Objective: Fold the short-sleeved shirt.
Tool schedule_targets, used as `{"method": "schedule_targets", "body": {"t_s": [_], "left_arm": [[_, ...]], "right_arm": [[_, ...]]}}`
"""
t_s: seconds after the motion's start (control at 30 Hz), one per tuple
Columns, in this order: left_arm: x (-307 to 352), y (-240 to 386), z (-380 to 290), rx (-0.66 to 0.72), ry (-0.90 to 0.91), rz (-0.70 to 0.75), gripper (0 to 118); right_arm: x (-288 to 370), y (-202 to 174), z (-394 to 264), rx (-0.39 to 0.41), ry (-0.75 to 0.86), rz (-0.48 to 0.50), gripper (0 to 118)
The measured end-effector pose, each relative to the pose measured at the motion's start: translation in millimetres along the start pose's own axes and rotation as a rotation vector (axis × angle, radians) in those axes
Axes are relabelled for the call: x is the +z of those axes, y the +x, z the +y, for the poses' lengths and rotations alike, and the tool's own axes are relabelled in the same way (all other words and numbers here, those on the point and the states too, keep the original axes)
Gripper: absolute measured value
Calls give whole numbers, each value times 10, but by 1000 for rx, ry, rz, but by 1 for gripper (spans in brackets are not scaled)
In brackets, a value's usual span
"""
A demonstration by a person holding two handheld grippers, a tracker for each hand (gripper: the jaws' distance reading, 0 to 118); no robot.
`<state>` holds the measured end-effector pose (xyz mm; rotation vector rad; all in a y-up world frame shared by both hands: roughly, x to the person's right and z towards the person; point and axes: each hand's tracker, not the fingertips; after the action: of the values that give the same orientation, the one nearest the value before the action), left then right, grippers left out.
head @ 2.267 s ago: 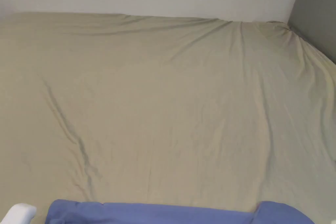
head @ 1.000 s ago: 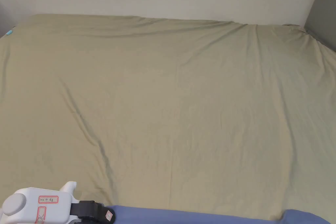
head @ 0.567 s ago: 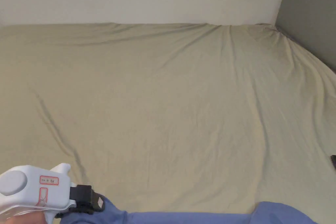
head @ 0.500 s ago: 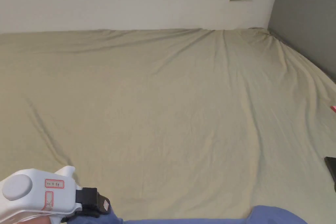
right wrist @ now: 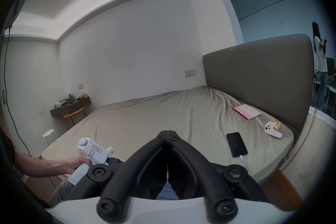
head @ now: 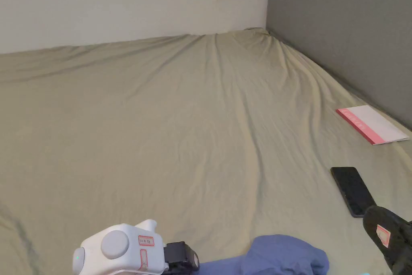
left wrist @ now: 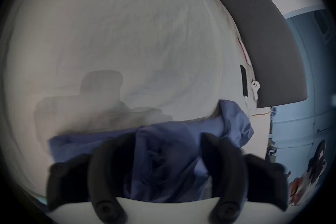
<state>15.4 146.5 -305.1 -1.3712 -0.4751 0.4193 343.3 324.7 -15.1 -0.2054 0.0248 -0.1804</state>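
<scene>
As the shirt (head: pixel 281 257) lies bunched at the bed (head: pixel 181 127) edge, folding looks unstarted; left gripper (left wrist: pixel 167 148) fingers spread, right gripper (right wrist: pixel 168 134) clenched empty.

White walls (head: pixel 120 2), grey headboard (head: pixel 346 26), olive-sheeted bed (head: pixel 161 118)

A wide bed (head: pixel 161 127) covered in a wrinkled beige sheet. On it, at 5 o'clock in the head view, lies a bunched blue shirt (head: pixel 281 257). Toward 4 o'clock rests a black phone (head: pixel 353 191) (screen dark), and at 3 o'clock a pink-and-white booklet (head: pixel 372 124), near the grey headboard (head: pixel 346 34).
</scene>
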Motion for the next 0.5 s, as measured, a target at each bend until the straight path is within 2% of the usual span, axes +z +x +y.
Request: {"method": "schedule_targets", "body": {"t_s": [0.07, 0.13, 0.2, 0.23, 0.27, 0.3, 0.33, 0.37, 0.4, 0.5], "left_arm": [[55, 40, -36, 32, 38, -64, 93], [238, 71, -6, 14, 72, -66, 95], [561, 77, 12, -23, 189, -58, 93], [692, 62, -9, -53, 246, -47, 84], [855, 51, -45, -110, 336, 7, 62], [994, 66, -144, -166, 425, 108, 5], [1029, 108, -232, -186, 480, 244, 0], [1048, 132, -313, -189, 535, 318, 0], [1000, 118, -373, -242, 463, 347, 0], [747, 90, -583, -205, 346, 233, 0]], "right_arm": [[53, 32, -9, 6, -2, -14, 0], [108, 66, -20, 17, -1, -32, 0], [142, 113, -32, 9, 2, -39, 0], [155, 128, -38, 2, 4, -41, 0], [169, 144, -49, -7, 5, -44, 0], [179, 156, -66, -17, 5, -48, 0], [185, 168, -83, -25, 6, -48, 0], [187, 172, -100, -32, 4, -47, 0], [182, 175, -120, -39, 1, -47, 0], [156, 165, -175, -54, -12, -44, 0]]}}
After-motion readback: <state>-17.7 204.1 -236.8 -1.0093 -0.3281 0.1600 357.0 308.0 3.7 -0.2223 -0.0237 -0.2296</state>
